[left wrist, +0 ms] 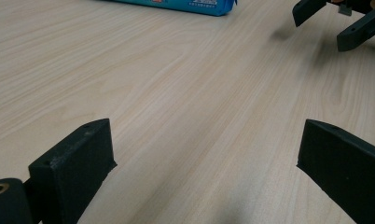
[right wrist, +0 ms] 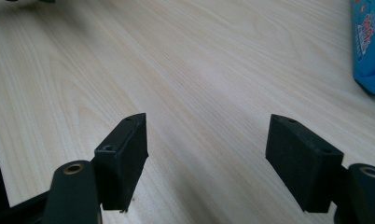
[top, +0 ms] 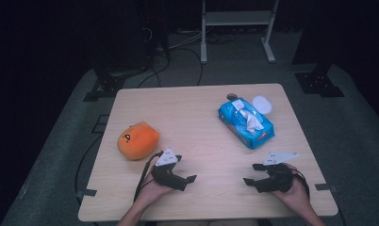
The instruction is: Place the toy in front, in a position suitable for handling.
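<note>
Both grippers rest low over the near edge of the wooden table (top: 197, 117), one in each of the person's hands, and neither has anything in it. The left gripper (top: 190, 181) sits near the table's front left, its jaws pointing across toward the right and spread wide, with bare wood between them in the left gripper view. The right gripper (top: 253, 175) faces it from the front right, jaws likewise parted wide over bare tabletop.

The nearest thing to the right gripper is the blue pack of wet wipes (top: 246, 122), lying farther back on the table's right half, well apart from the jaws (a white wipe sticks up out of its opening). Its blue edge shows at the far right of the right gripper view (right wrist: 370, 46), off to the side of the jaws rather than between them. A small white lid (top: 262, 104) lies just behind the pack.

The orange plush toy (top: 137, 140) sits on the left half of the table, near the left gripper but behind it, not touching.
</note>
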The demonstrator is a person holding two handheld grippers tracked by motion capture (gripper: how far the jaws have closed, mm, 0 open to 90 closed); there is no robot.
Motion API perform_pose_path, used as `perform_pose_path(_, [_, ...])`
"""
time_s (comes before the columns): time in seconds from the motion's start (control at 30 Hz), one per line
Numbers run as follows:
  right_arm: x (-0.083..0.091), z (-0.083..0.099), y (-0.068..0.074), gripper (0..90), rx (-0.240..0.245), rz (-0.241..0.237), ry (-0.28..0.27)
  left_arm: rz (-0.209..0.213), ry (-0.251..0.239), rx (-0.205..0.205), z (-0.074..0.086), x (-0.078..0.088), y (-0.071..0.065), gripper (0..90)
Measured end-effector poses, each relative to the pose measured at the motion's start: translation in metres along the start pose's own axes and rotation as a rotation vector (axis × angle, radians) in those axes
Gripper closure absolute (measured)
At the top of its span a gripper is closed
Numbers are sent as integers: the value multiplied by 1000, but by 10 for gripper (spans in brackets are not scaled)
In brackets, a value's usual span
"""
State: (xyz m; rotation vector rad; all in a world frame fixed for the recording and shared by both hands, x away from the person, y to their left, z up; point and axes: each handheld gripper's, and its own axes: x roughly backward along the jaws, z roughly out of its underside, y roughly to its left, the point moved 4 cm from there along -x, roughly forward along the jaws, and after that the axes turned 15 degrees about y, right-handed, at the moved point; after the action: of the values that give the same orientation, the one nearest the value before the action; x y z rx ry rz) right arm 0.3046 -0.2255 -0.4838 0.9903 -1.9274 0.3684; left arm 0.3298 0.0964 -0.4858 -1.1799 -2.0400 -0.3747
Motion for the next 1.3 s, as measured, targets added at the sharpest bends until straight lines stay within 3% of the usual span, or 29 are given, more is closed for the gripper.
perform_pose_path(0.3, [0,0,-4,283,-15,-14,-7,-35,-22,-3,-4,9,5,31])
perform_pose_path(0.4, [-1,-1,-2,283,-4,-12,-7,2,-61,32,-9,20,6,31])
perform_pose_path(0.5, [-1,-1,-1,283,4,-9,-4,4,-79,19,-13,29,6,31])
perform_pose_path(0.57, [-1,-1,-1,283,-1,-14,-6,-37,-81,-22,-19,42,11,31])
perform_pose_path(0.7, [-1,-2,-2,283,-8,-13,-8,-61,-93,-23,-22,56,20,31])
perform_pose_path(0.73, [-1,-2,-3,283,-11,-18,-10,-84,-100,-26,-23,67,29,31])
perform_pose_path(0.9, [-2,-2,-4,283,-20,-21,-8,-140,-99,-29,-23,85,46,33])
perform_pose_path(1.07, [-2,-2,-4,284,-21,-22,-12,-170,-135,19,-16,102,68,45])
perform_pose_path(1.3, [-1,-1,-4,284,-25,-27,-16,-260,-123,22,-11,122,94,46])
